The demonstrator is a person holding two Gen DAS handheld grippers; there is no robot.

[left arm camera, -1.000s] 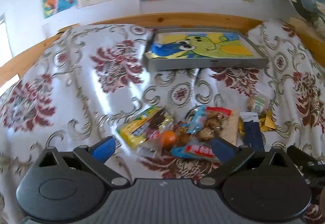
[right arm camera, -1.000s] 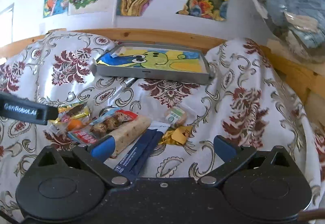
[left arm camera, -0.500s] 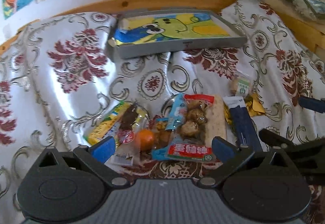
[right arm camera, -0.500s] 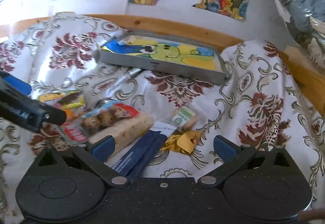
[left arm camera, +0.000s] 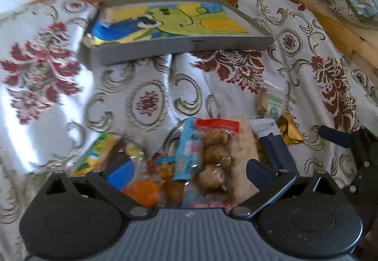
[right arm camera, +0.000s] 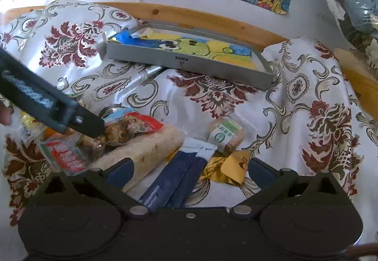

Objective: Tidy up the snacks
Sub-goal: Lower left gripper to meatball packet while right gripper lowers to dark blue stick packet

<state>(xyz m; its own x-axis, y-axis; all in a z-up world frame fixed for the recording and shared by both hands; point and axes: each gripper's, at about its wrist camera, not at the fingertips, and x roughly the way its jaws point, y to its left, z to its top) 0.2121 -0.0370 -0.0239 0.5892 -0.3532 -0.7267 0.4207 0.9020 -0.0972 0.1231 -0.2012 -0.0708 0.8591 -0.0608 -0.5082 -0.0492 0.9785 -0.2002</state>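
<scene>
**Snacks heaped on the bed, both tools poised above them**

Left wrist view: left tool (left arm camera: 187, 167) hangs spread wide and empty over the near pile, its pads straddling a clear bag of brown balls (left arm camera: 216, 154) and a blue packet (left arm camera: 189, 150); an orange sweet (left arm camera: 141, 192) lies beside them. The grey tray (left arm camera: 179, 44) sits far back, holding no snacks.

Right wrist view: right tool (right arm camera: 187, 167) is likewise wide apart, gripping nothing, above the navy sachets (right arm camera: 174, 180), with a gold wrapper (right arm camera: 234, 164) and a green-labelled cake (right arm camera: 224, 133) just right of them.

Sorting seems barely begun. Next, probably, the left tool must lower and close on the bag.
</scene>
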